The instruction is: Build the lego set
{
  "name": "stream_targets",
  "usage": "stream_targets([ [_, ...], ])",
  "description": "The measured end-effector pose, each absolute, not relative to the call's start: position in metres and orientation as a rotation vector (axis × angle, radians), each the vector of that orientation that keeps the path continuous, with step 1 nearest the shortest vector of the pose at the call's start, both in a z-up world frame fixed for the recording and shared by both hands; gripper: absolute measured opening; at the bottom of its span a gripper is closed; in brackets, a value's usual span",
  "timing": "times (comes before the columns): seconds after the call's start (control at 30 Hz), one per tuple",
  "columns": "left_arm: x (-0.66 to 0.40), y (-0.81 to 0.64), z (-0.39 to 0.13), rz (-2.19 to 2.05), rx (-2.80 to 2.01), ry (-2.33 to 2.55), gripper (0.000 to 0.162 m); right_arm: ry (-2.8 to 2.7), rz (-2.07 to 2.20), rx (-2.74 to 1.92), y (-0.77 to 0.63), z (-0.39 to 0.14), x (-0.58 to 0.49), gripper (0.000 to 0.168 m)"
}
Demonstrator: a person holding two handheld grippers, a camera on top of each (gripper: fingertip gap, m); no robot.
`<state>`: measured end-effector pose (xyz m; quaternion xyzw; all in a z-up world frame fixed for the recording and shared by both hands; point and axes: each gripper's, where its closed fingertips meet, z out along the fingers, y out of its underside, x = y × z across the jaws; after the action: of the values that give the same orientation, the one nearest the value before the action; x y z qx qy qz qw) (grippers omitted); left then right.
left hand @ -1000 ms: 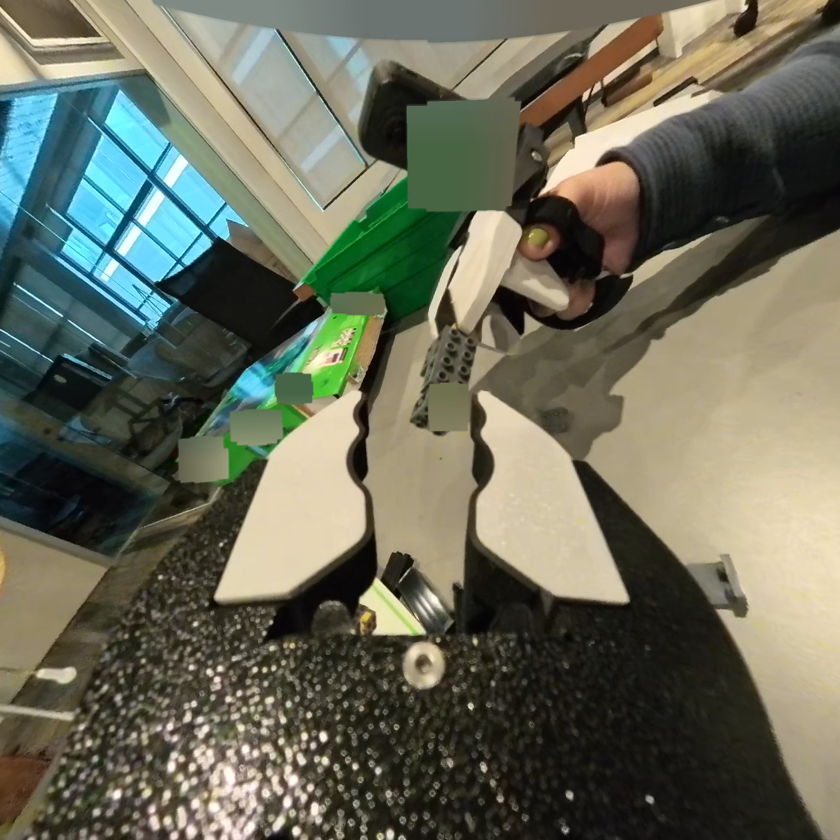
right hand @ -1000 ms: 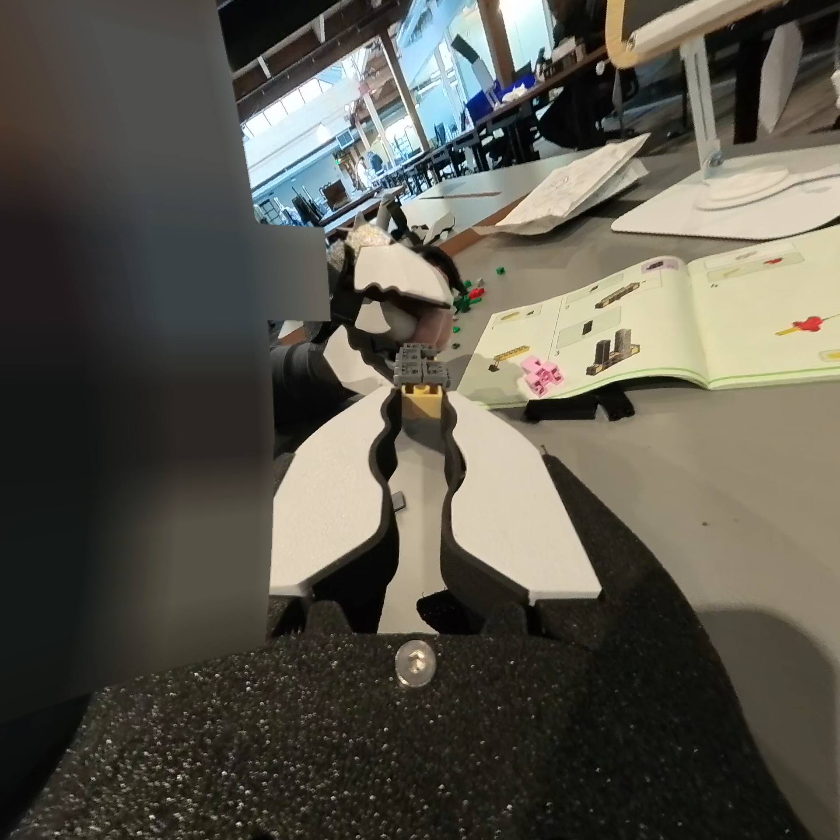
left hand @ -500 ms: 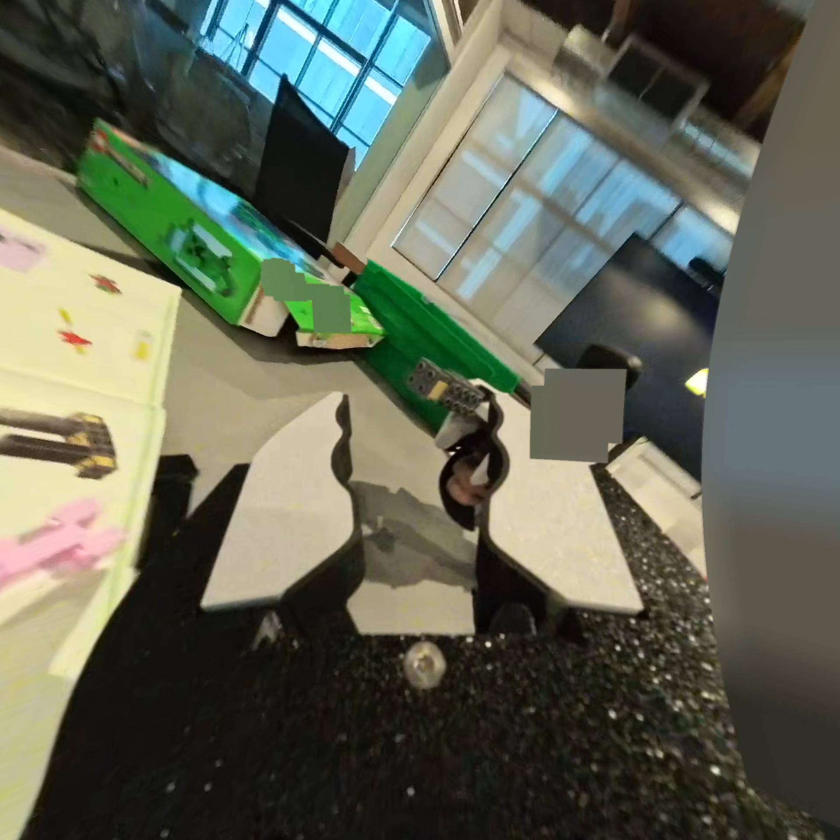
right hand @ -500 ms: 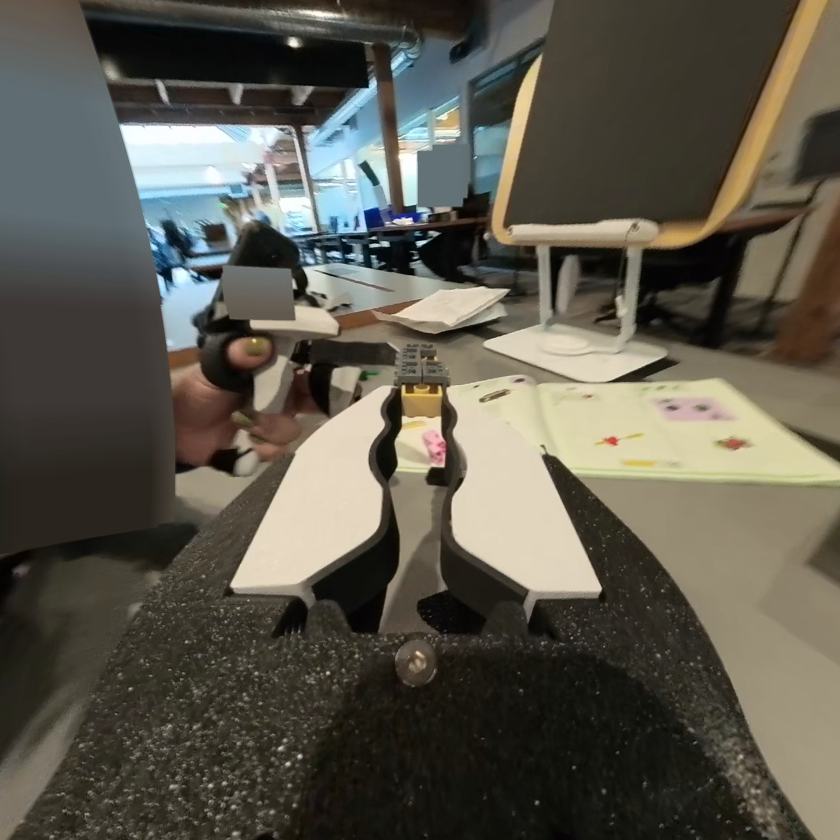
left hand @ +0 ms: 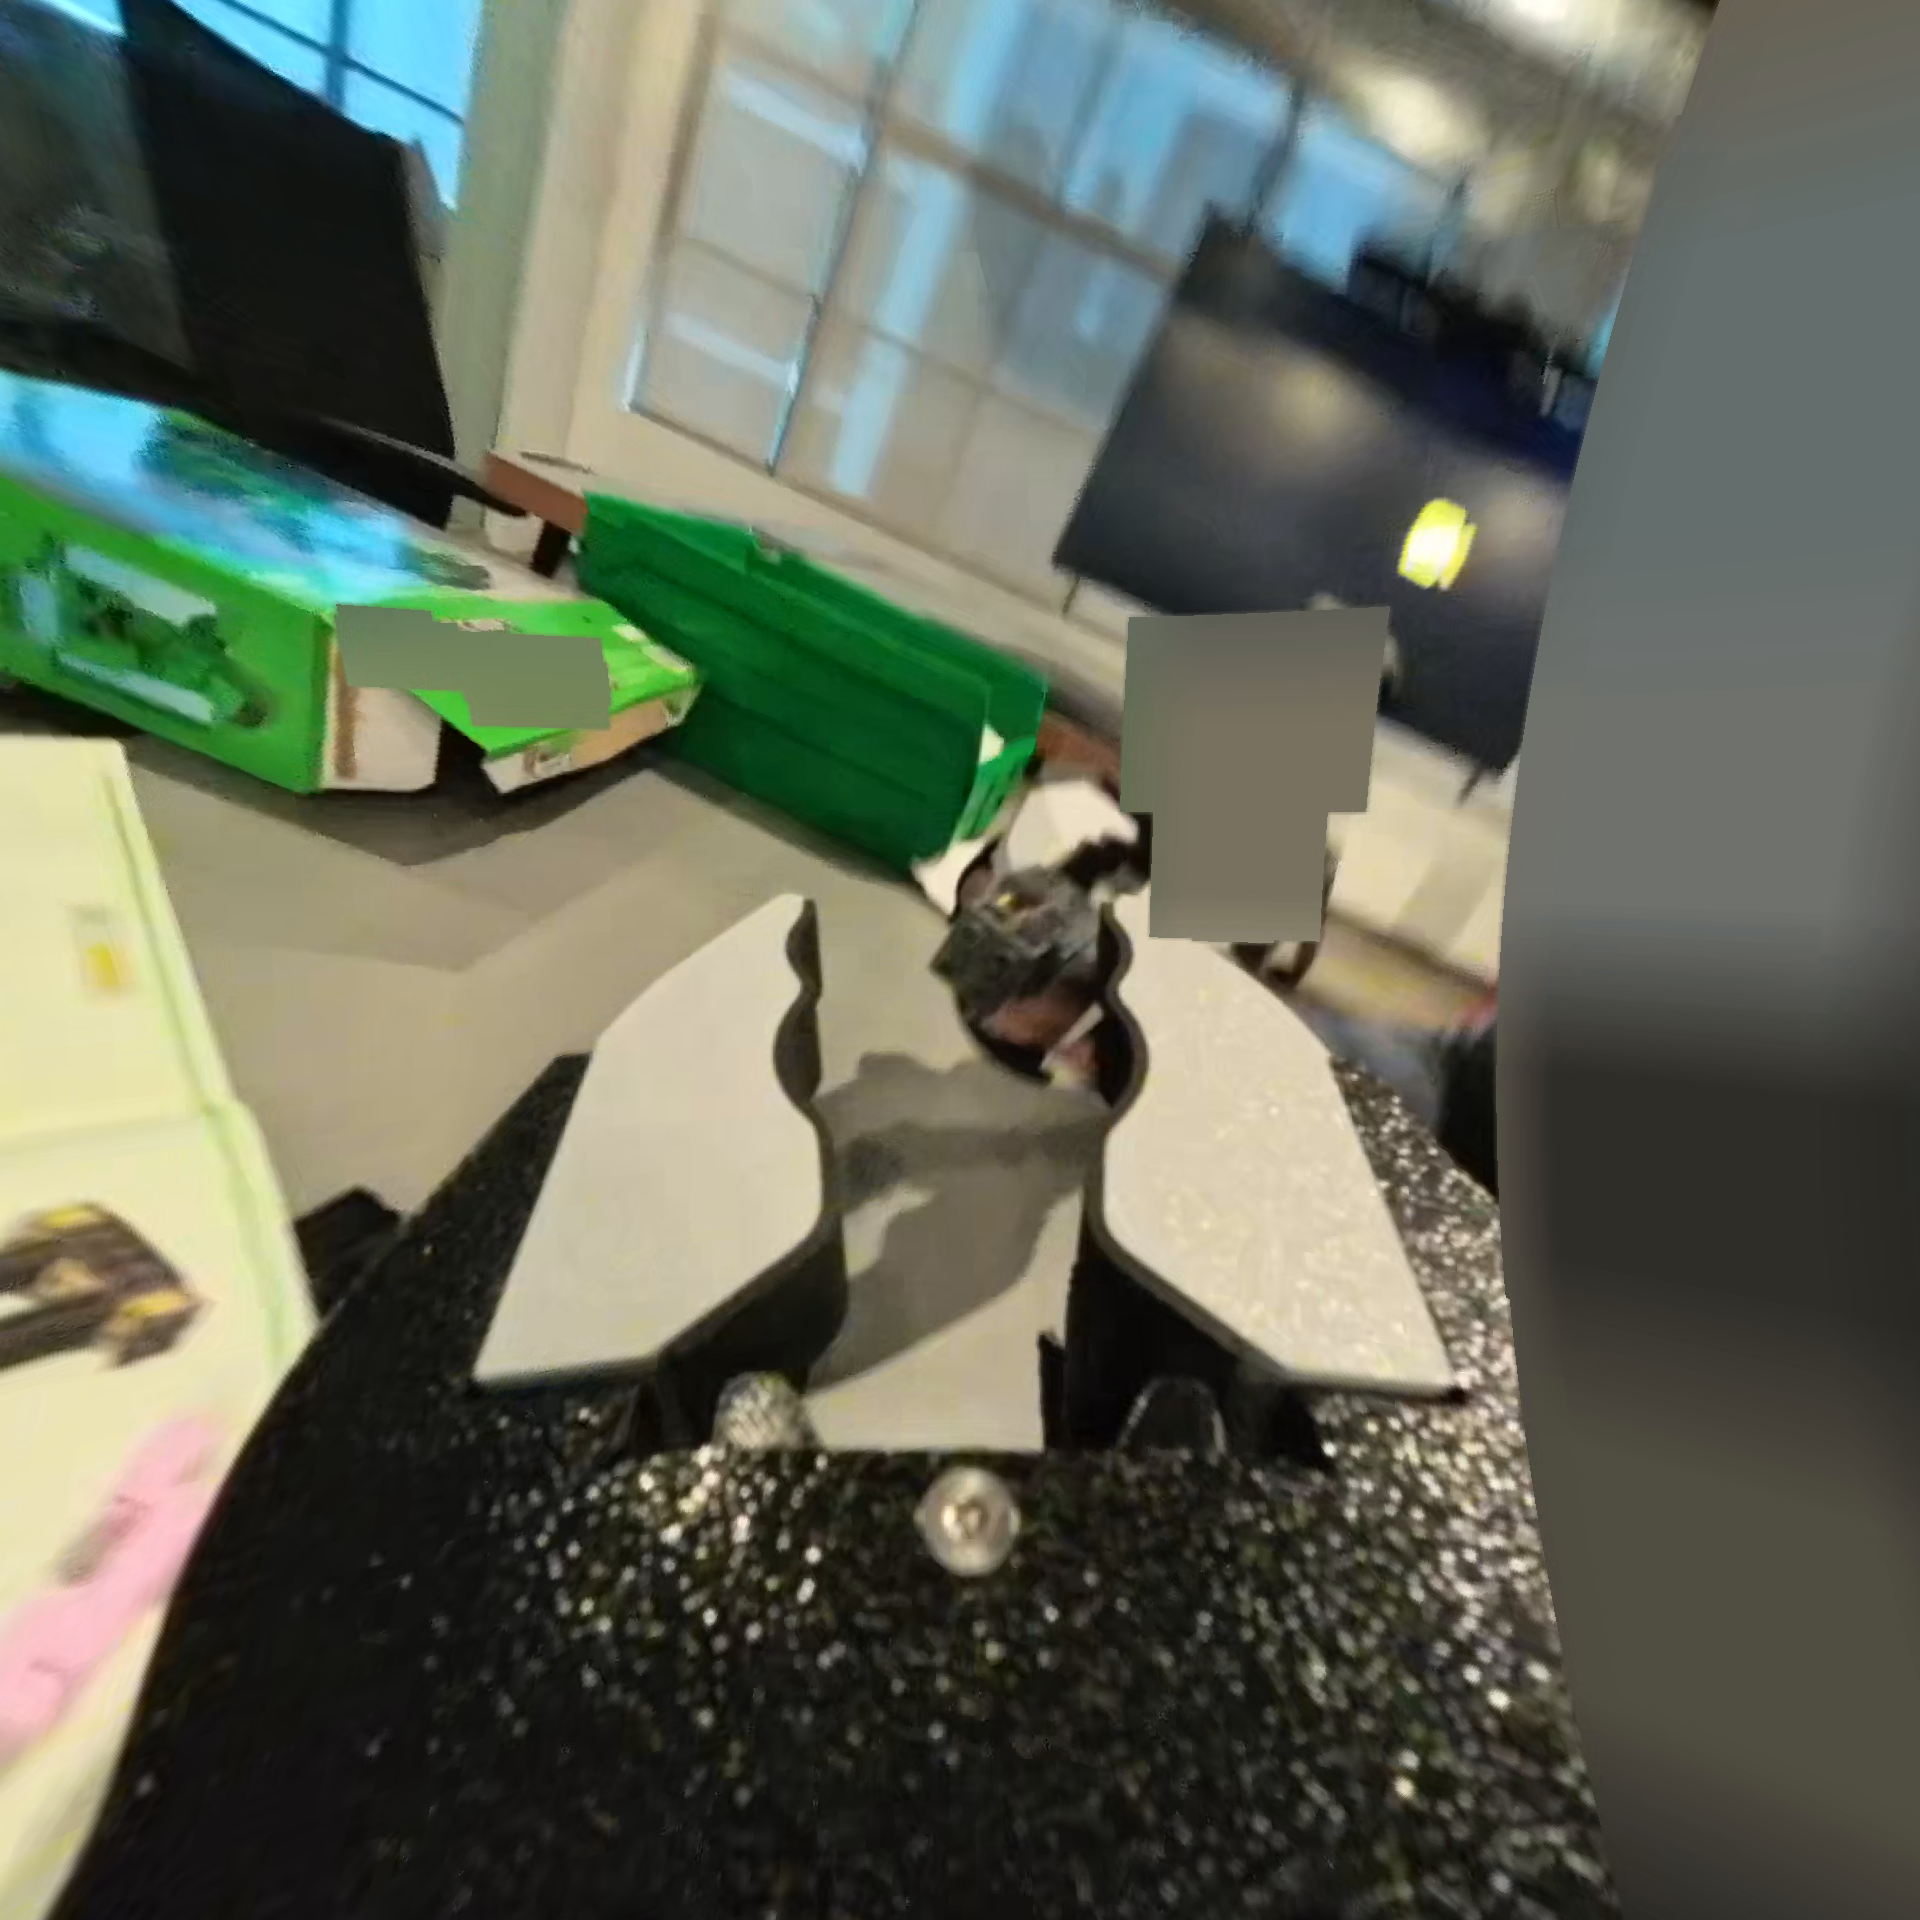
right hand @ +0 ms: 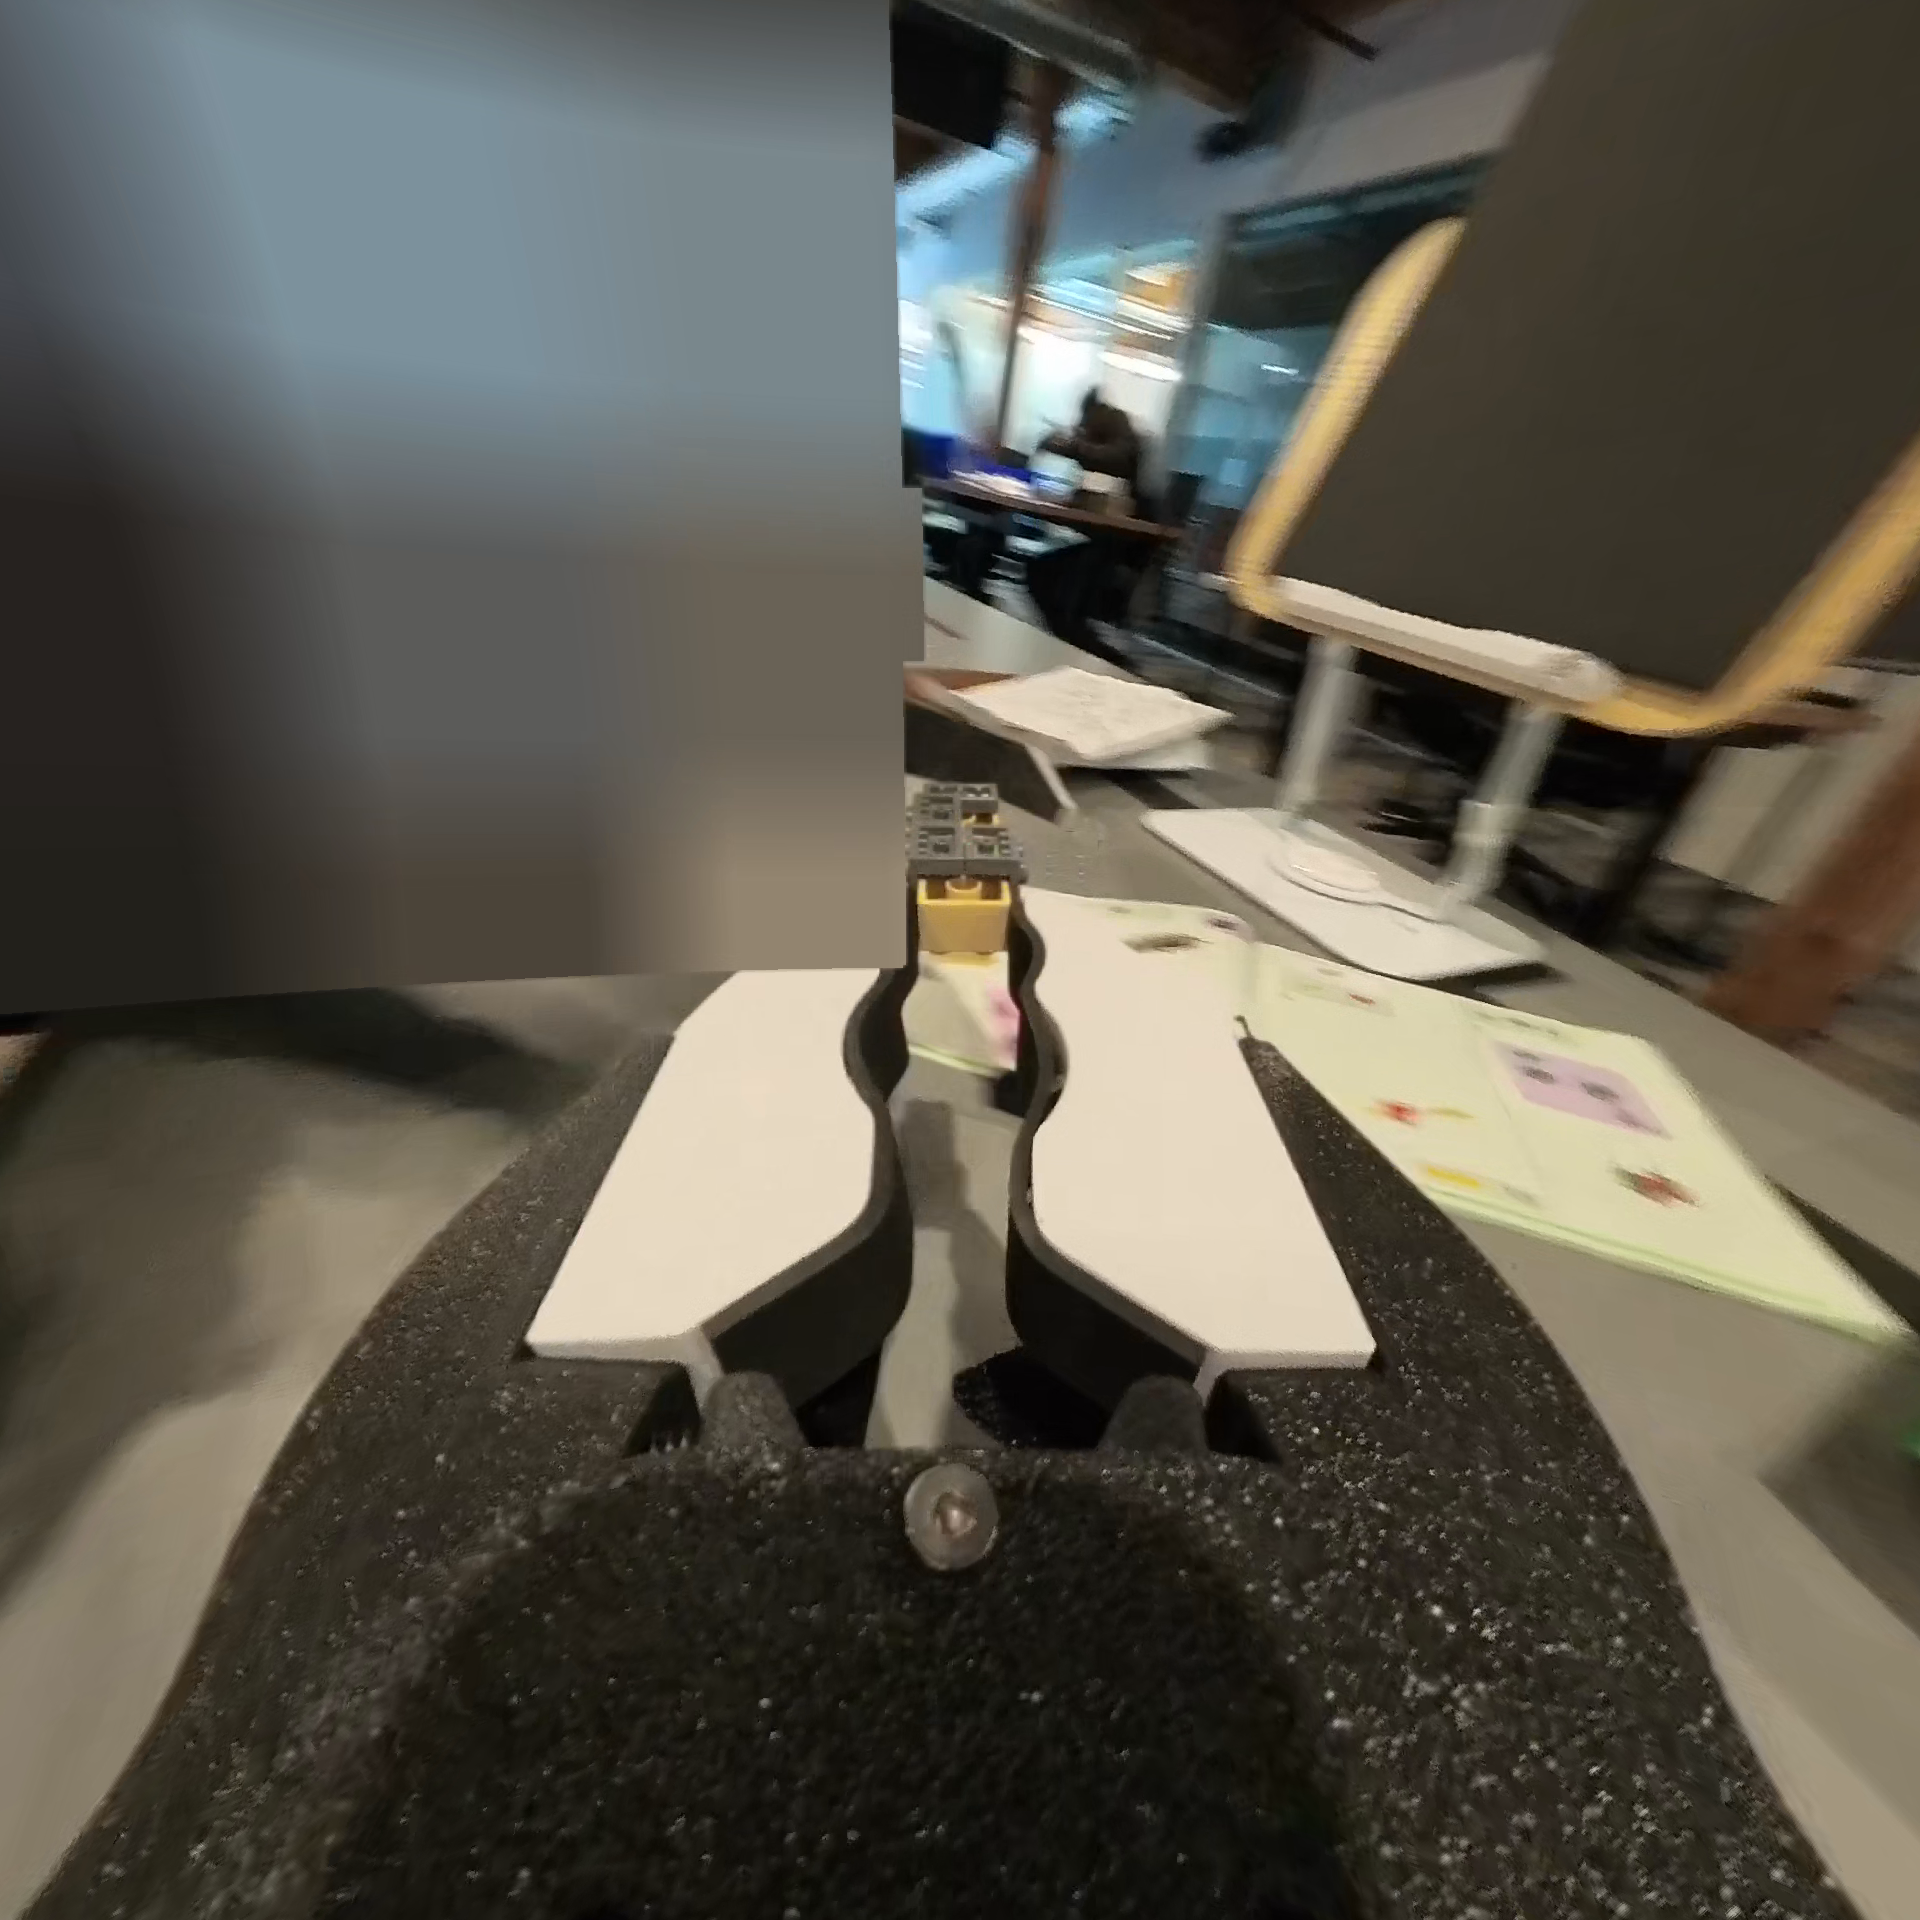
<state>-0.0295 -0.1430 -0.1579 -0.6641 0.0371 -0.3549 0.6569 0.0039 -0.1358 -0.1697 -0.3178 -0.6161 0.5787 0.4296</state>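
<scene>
Grey-and-yellow lego piece (right hand: pixel 964 888): a yellow brick with dark grey studded plates stacked beyond it, clamped at the tips of the right gripper's fingers, raised clear of the bench.
Right gripper (right hand: pixel 961 971): white-faced fingers (right hand: pixel 1164 1164) drawn close together, gripping the yellow brick between their tips; black foam body fills the lower frame.
Left gripper (left hand: pixel 961 935): fingers (left hand: pixel 675 1174) spread wide with nothing between them; only bare bench and shadow show through the gap.
Bench (left hand: pixel 343 935): grey, matt surface under both grippers.
Instruction booklet (right hand: pixel 1475 1101): pale green, lying open and flat on the bench just beyond the right gripper's fingertips, printed with small coloured figures; in the left wrist view its pages (left hand: pixel 94 1091) lie along the left edge.
Right gripper seen from the left wrist view (left hand: pixel 1023 951): just beyond the left gripper's right fingertip, blurred, with a dark lego mass at its tips.
Lego box (left hand: pixel 187 623): bright green carton lying on the bench farther back, its end flaps open.
Green folded stack (left hand: pixel 821 696): dark green, just beside the box.
White stand (right hand: pixel 1382 873): on the bench beyond the booklet, carrying a dark, yellow-rimmed panel (right hand: pixel 1662 343).
Paper sheets (right hand: pixel 1081 707): farther back, left of the stand.
</scene>
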Motion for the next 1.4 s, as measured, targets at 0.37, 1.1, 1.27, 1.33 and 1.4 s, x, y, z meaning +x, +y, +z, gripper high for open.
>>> stream_targets([
  [0.37, 0.002, -0.169, -0.169, -0.511, -1.553, 0.621, 0.023, -1.663, 1.753, -0.733, -0.15, -0.173, 0.019, 0.016],
  [1.1, 0.004, -0.171, -0.193, -0.492, -1.643, 0.681, 0.016, -1.779, 1.773, -0.738, -0.158, -0.19, 0.019, 0.016],
  [1.27, 0.001, -0.168, -0.208, -0.469, -1.665, 0.658, 0.016, -1.87, 1.692, -0.761, -0.155, -0.204, 0.016, 0.016],
  [1.33, -0.001, -0.167, -0.214, -0.479, -1.671, 0.638, 0.016, -1.903, 1.659, -0.769, -0.153, -0.21, 0.014, 0.016],
  [1.4, -0.002, -0.166, -0.215, -0.501, -1.66, 0.613, 0.016, -1.912, 1.652, -0.769, -0.153, -0.21, 0.013, 0.016],
])
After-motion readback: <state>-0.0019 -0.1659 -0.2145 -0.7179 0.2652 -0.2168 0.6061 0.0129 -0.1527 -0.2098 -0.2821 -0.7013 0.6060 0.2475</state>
